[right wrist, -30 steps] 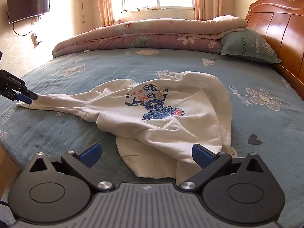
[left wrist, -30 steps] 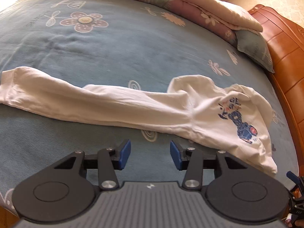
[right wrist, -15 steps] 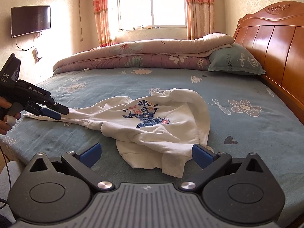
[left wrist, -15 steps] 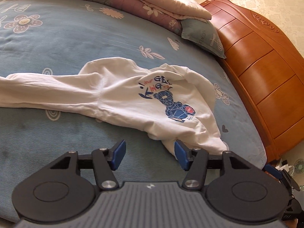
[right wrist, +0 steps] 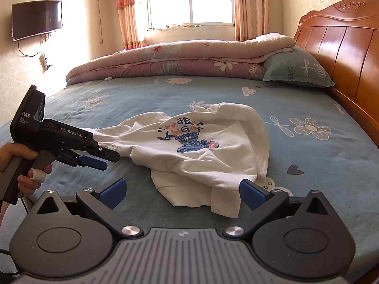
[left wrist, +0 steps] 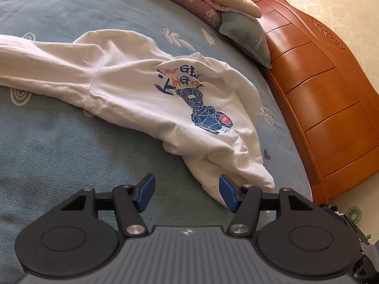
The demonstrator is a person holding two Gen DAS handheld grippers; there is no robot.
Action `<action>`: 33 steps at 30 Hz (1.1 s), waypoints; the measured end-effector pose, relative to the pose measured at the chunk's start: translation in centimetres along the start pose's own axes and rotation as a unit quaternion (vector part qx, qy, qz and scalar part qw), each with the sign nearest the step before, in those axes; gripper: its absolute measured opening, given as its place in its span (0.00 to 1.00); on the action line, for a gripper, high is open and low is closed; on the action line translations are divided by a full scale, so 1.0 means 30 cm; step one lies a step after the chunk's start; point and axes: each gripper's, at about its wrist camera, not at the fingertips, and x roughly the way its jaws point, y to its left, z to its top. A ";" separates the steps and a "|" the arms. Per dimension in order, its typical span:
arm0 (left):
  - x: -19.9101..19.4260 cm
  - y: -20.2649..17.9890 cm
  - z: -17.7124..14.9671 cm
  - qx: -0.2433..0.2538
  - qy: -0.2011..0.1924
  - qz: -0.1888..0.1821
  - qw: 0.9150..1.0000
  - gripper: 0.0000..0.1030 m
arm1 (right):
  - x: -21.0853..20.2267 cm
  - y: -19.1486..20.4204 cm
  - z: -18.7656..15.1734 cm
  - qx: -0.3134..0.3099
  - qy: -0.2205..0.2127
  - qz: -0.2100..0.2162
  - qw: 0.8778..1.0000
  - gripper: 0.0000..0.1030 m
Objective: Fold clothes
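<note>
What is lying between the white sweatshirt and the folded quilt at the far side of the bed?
Only bare blue bedsheet lies between the white sweatshirt and the folded quilt; the right wrist view shows it.

Crumpled white sweatshirt (right wrist: 203, 151) lies on bed (right wrist: 308, 156).

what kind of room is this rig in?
A home bedroom, most likely: a large bed with a blue flowered sheet and a wooden headboard, a folded quilt with a pillow beside it, and a wall-mounted TV near a curtained window.
</note>
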 end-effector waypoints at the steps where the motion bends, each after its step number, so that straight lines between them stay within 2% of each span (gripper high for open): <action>1: 0.021 0.013 -0.004 -0.008 0.004 -0.005 1.000 0.58 | 0.013 -0.001 -0.005 -0.002 0.006 0.000 1.000 1.00; 5: 0.100 0.038 -0.021 -0.026 0.019 -0.031 0.999 0.58 | 0.083 -0.043 -0.032 0.022 0.031 0.000 0.999 1.00; 7: 0.135 0.041 -0.027 -0.029 0.023 -0.032 0.999 0.58 | 0.114 -0.065 -0.044 0.040 0.041 0.005 0.998 1.00; 12: 0.178 0.046 -0.001 -0.032 0.015 -0.050 0.998 0.58 | 0.173 -0.103 -0.064 0.051 0.055 0.008 0.997 1.00; 19: 0.169 0.060 0.039 0.001 -0.022 -0.049 0.999 0.58 | 0.301 -0.199 0.012 0.087 0.047 0.022 0.995 1.00; 23: 0.204 0.091 0.054 0.001 -0.037 -0.077 0.996 0.63 | 0.421 -0.233 0.067 0.106 0.047 0.016 0.993 1.00; 27: 0.235 0.078 0.061 0.023 -0.057 -0.102 0.993 0.71 | 0.482 -0.257 0.070 0.131 0.050 0.031 0.990 1.00; 30: 0.283 0.046 0.115 0.046 -0.059 -0.092 0.993 0.71 | 0.506 -0.266 0.044 0.141 0.064 0.028 0.988 1.00; 33: 0.343 0.036 0.202 0.025 -0.057 -0.087 0.994 0.71 | 0.511 -0.270 0.024 0.148 0.070 0.025 0.986 1.00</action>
